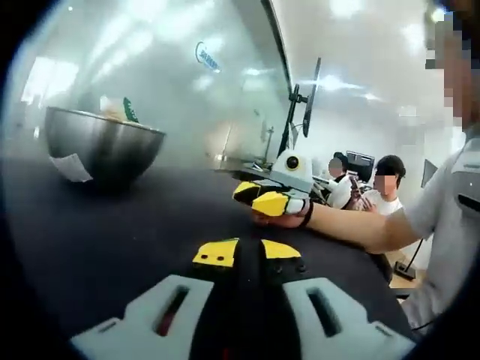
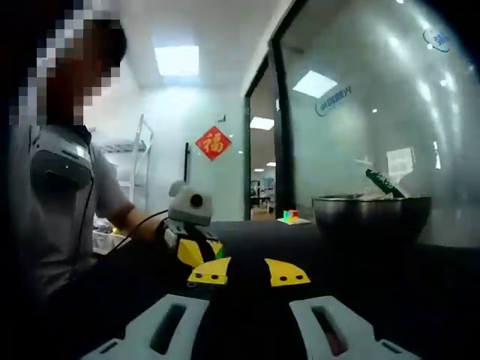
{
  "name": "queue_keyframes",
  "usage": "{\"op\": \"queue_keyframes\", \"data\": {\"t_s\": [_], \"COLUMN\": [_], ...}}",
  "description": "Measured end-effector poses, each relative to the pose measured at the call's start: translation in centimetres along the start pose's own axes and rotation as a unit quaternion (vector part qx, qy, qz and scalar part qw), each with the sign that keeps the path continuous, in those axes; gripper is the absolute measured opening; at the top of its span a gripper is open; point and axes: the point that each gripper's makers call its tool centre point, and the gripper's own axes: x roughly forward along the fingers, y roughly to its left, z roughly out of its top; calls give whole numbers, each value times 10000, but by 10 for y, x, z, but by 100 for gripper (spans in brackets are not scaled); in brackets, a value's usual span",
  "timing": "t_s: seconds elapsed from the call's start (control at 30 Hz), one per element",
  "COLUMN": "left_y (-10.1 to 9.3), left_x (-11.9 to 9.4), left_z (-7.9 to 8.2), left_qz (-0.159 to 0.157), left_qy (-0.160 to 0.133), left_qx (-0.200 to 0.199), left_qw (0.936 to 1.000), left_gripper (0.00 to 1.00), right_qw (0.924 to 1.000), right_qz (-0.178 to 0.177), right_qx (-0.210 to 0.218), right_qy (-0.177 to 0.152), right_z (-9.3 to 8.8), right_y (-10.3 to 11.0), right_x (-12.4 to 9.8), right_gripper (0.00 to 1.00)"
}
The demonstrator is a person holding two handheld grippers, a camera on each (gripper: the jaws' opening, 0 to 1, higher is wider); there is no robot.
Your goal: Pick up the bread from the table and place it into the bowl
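Nearest in the left gripper view, the left gripper (image 1: 247,253) is resting low over the dark table (image 1: 112,240), its yellow-tipped jaws drawn almost together with nothing between them. In the right gripper view, the right gripper (image 2: 249,272) is sitting just as low, its jaws standing apart and holding nothing. The steel bowl (image 1: 105,146) is standing on the table well beyond both, and something pale, possibly the bread (image 1: 112,111), is showing just above its rim beside a green object (image 1: 130,110); what it is cannot be told for sure. A scrap of white paper (image 1: 71,168) is lying against the bowl's base. A glass wall (image 1: 180,82) is rising behind the bowl. Across the table, the person's hand is holding the right gripper, with two seated people (image 1: 371,187) beyond. A red wall ornament (image 2: 214,142) is hanging further back.
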Motion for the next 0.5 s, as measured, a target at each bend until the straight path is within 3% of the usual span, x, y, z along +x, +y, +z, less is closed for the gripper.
{"op": "queue_keyframes", "data": {"t_s": [0.17,0.27,0.5], "left_y": [1,2,4], "left_x": [-2,-1,0], "left_z": [1,-2,-10], "left_qz": [-21,42,210], "left_qy": [-47,28,268], "left_qx": [-36,0,354], "left_qw": [10000,10000,9988], "left_gripper": [4,2,0], "right_qw": [9993,9984,9970], "right_qz": [210,293,57], "right_qx": [-68,-44,233], "right_qy": [294,486,731], "right_z": [-12,-21,-32], "right_y": [14,19,12], "right_x": [3,4,5], "right_gripper": [0,0,0]}}
